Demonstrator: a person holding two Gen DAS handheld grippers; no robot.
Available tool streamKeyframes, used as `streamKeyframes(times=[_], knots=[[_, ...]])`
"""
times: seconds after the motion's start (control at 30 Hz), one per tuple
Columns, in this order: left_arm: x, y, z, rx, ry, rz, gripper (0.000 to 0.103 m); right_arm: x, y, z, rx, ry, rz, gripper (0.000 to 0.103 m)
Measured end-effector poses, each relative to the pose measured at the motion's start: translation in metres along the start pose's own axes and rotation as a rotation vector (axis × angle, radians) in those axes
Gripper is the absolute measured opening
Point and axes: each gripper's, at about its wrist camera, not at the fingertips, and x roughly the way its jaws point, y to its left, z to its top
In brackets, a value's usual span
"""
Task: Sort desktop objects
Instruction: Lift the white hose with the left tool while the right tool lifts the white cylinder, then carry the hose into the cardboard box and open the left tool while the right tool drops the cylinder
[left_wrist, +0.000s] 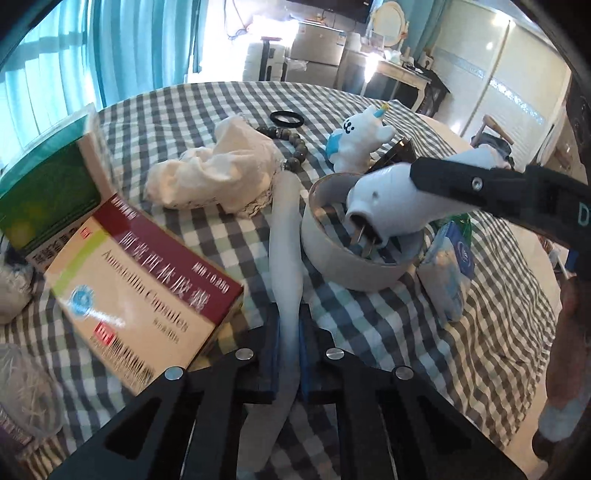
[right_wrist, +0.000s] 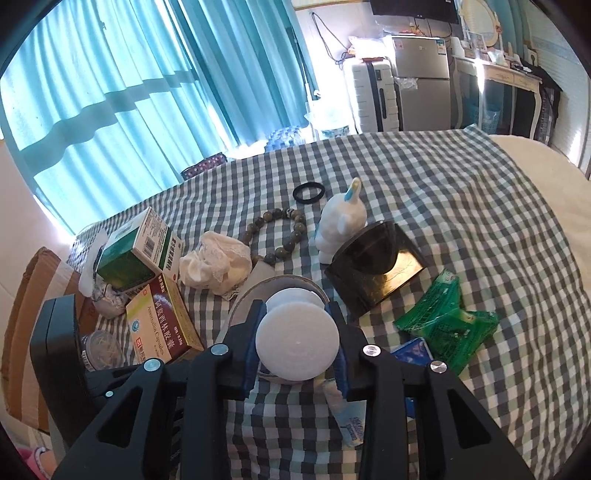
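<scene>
My left gripper (left_wrist: 287, 325) is shut on a long translucent white tube-like piece (left_wrist: 285, 251) that reaches up towards a round grey tin (left_wrist: 351, 266). My right gripper (right_wrist: 297, 325) is shut on a white plug charger (right_wrist: 297, 345), seen end-on. In the left wrist view the charger (left_wrist: 388, 199) hangs prongs-down over the tin's opening, held by the right gripper's black finger (left_wrist: 465, 181). The tin (right_wrist: 284, 286) sits just beyond the charger in the right wrist view.
On the checked cloth (right_wrist: 461, 206) lie medicine boxes (left_wrist: 140, 288) (right_wrist: 159, 325), a green box (right_wrist: 136, 251), crumpled white cloth (left_wrist: 218, 173), bead bracelet (right_wrist: 277, 229), black hair tie (right_wrist: 308, 192), white figurine (left_wrist: 356, 142), black box (right_wrist: 373, 266), green packet (right_wrist: 447, 325), tissue pack (left_wrist: 448, 269).
</scene>
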Motion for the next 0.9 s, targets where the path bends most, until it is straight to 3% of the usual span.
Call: streamKeyframes(times=[0.3,0.53,0.67,0.9], knots=[[-0.056,0.005,-0.004,-0.052,-0.072,-0.006,0.008,-0.030,0.002,0.006,0.003,-0.042,0.007,0.032],[-0.100,0.002,-0.004,-0.088,-0.132,0.062,0.008,-0.065,0.009,-0.001,-0.014,-0.061,0.020,0.032],[-0.136,0.003,-0.006,-0.109,-0.175,0.026,0.008,-0.087,0.022,-0.004,-0.051,-0.058,0.015,0.032],[-0.209,0.018,0.021,-0.111,-0.250,0.038,0.008,-0.130,0.067,0.005,-0.105,-0.092,0.054,0.032]])
